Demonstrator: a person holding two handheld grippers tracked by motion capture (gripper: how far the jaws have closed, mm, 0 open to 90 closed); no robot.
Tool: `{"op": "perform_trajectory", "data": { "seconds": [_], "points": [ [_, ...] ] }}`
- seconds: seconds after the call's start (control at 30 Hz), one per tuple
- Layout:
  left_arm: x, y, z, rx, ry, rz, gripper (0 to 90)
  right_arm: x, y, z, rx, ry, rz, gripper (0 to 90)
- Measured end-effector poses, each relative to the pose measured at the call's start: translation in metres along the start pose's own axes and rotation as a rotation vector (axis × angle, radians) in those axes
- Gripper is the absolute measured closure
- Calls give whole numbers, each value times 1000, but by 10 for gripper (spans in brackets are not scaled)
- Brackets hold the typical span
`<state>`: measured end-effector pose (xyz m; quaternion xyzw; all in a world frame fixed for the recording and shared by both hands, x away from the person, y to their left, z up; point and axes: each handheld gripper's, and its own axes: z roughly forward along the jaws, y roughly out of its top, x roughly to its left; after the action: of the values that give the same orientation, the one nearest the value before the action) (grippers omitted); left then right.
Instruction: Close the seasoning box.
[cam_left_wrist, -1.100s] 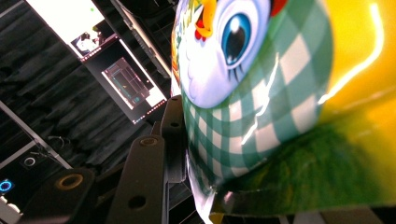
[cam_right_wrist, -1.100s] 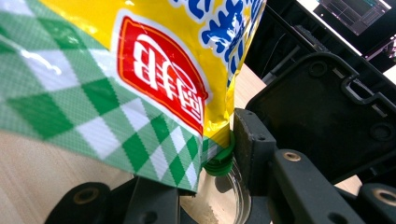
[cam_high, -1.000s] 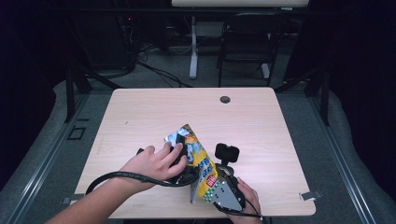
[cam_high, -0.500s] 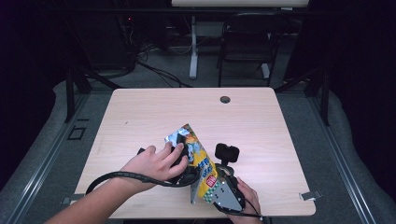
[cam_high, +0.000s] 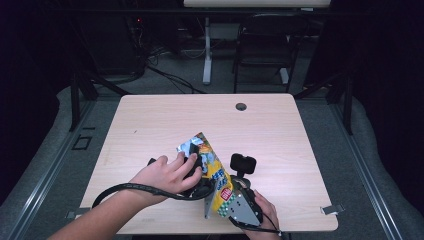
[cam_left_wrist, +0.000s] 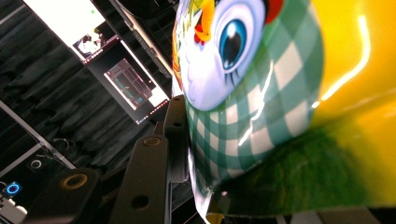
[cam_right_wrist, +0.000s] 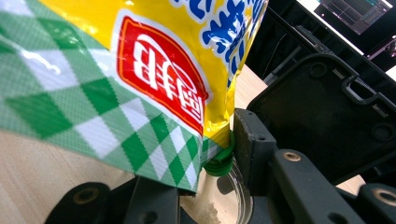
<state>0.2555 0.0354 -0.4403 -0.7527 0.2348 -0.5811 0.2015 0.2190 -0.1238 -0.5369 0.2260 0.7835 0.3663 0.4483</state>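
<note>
A snack bag (cam_high: 212, 167), yellow with green-and-white checks and a cartoon face, stands tilted over the table's near edge between my two grippers. A hand covers my left gripper (cam_high: 199, 172), which grips the bag's upper part from the left. In the left gripper view the bag (cam_left_wrist: 280, 93) lies against one black finger (cam_left_wrist: 149, 182) and hides the other. These jaws have just been closing, with the bag between them. My right gripper (cam_high: 227, 200), topped by a grey plate, holds the bag's lower corner (cam_right_wrist: 140, 70). That seam sits against its green pad (cam_right_wrist: 219, 161).
The wooden table (cam_high: 150, 125) has a round cable hole (cam_high: 241, 106) near its far edge. A black cable (cam_high: 130, 189) loops from the left gripper over the near edge. A chair (cam_high: 265, 50) and desk legs stand beyond the table in the dark room.
</note>
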Motion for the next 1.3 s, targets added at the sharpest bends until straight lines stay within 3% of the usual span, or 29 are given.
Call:
{"op": "perform_trajectory", "data": {
  "seconds": [0.83, 1.17, 1.3],
  "points": [
    [3, 1, -2, 3, -7, 10, 700, 0, 1, -1, -10, 4, 17, 712],
    [2, 2, -2, -12, -18, 3, 746, 0, 1, -1, -7, 4, 14, 712],
    [2, 2, -3, -22, -2, 15, 768, 0, 1, -1, -7, 4, 9, 712]
  ]
}}
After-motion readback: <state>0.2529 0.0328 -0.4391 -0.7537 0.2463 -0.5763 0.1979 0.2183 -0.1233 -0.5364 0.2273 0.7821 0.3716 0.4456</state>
